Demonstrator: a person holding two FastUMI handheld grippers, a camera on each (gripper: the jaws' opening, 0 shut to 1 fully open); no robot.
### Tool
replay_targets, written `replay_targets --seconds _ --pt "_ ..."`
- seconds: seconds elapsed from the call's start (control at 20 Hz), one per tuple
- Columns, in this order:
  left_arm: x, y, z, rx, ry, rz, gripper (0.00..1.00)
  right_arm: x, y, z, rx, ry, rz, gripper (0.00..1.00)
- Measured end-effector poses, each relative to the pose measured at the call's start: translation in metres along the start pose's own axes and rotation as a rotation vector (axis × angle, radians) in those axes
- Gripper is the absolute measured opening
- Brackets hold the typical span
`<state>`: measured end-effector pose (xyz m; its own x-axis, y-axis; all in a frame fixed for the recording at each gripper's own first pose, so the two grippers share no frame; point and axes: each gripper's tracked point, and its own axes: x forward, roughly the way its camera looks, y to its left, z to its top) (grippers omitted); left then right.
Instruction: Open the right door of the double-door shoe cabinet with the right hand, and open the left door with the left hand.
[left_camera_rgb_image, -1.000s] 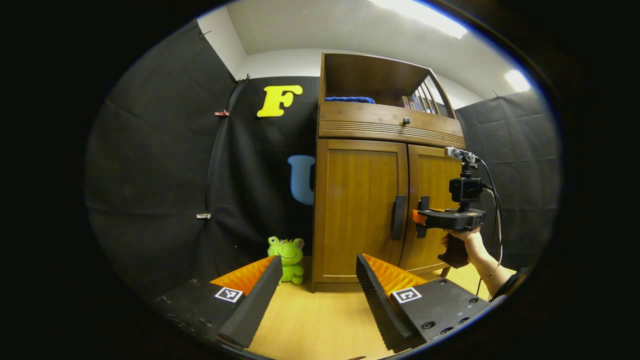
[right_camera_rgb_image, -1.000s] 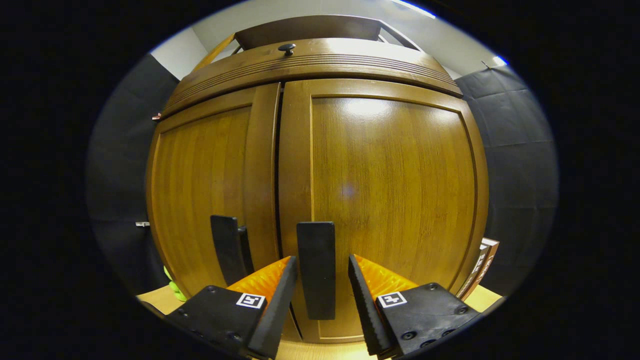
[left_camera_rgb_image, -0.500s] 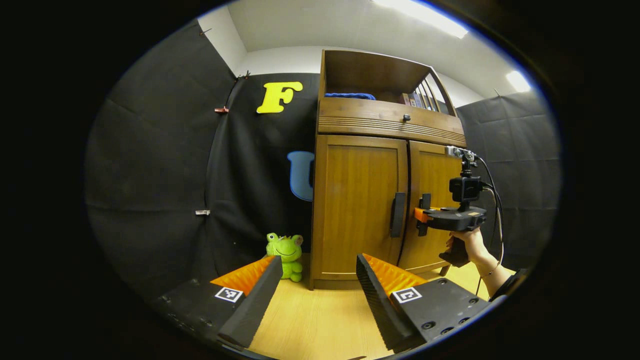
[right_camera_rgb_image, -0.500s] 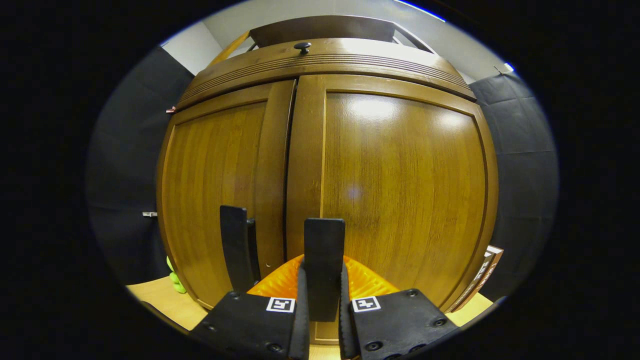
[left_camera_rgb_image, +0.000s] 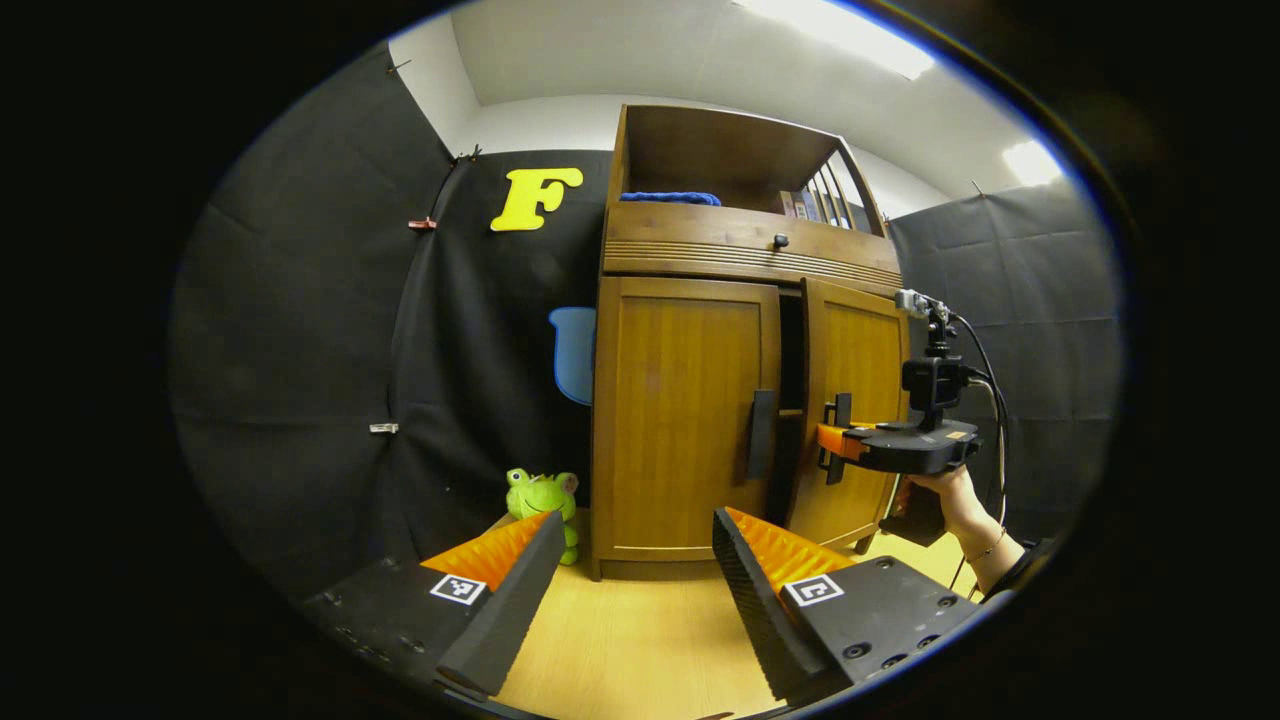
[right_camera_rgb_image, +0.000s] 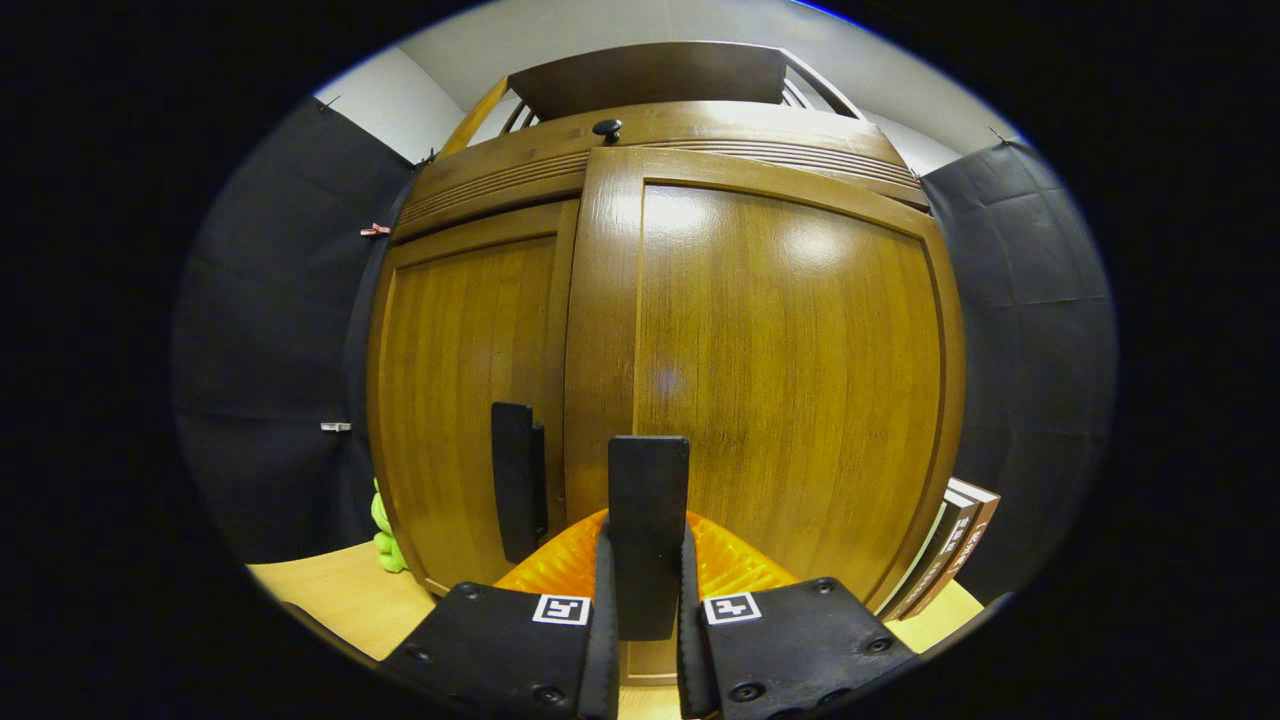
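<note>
Both doors: right door (left_camera_rgb_image: 850, 410) ajar | right tool (right_camera_rgb_image: 645, 600) clamps its handle (right_camera_rgb_image: 648, 520)

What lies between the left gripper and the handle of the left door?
In the left gripper view, bare wooden floor separates the open left gripper from the cabinet; nothing stands before the left door's handle. The green frog toy sits off to the side.
</note>
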<state>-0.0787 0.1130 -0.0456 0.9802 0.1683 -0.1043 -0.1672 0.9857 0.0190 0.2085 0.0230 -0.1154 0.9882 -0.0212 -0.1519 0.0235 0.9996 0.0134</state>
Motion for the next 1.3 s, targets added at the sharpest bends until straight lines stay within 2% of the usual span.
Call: replay_targets --seconds 0.5,0.55,0.6,0.65,0.7,0.75,0.8,0.85,0.9,1.0,1.05,1.1,1.3 --pt "0.002 -0.058 0.003 0.008 -0.011 -0.118 0.93 -0.073 -0.022 0.008 -0.002 0.017 0.051 0.22" --pt "0.002 -0.063 0.004 0.008 -0.015 -0.128 0.93 -0.080 -0.026 0.009 -0.002 0.018 0.050 0.22" --pt "0.003 -0.068 0.004 0.007 -0.019 -0.138 0.93 -0.087 -0.030 0.010 -0.003 0.017 0.048 0.27" --pt "0.003 -0.074 0.005 0.007 -0.021 -0.152 0.93 -0.093 -0.034 0.010 -0.006 0.018 0.046 0.27" --pt "0.003 -0.080 0.004 0.006 -0.023 -0.166 0.89 -0.099 -0.039 0.011 -0.006 0.018 0.043 0.22" --pt "0.004 -0.086 0.005 0.005 -0.025 -0.179 0.89 -0.105 -0.043 0.012 -0.006 0.019 0.040 0.22" --pt "0.003 -0.091 0.005 0.006 -0.025 -0.192 0.93 -0.110 -0.046 0.013 -0.005 0.020 0.038 0.27" --pt "0.004 -0.096 0.005 0.008 -0.025 -0.204 0.89 -0.114 -0.049 0.014 -0.004 0.021 0.038 0.27" --pt "0.005 -0.100 0.003 0.011 -0.024 -0.212 0.93 -0.118 -0.052 0.014 0.000 0.021 0.037 0.22" --pt "0.006 -0.108 0.002 0.016 -0.022 -0.227 0.89 -0.125 -0.061 0.013 0.007 0.022 0.035 0.22" --pt "0.006 -0.111 0.002 0.016 -0.021 -0.234 0.89 -0.128 -0.065 0.013 0.007 0.022 0.030 0.22" --pt "0.007 -0.113 0.001 0.015 -0.019 -0.241 0.89 -0.132 -0.069 0.014 0.005 0.021 0.024 0.26" --pt "0.009 -0.125 0.000 0.010 -0.016 -0.267 0.93 -0.147 -0.085 0.016 -0.001 0.019 -0.002 0.26"
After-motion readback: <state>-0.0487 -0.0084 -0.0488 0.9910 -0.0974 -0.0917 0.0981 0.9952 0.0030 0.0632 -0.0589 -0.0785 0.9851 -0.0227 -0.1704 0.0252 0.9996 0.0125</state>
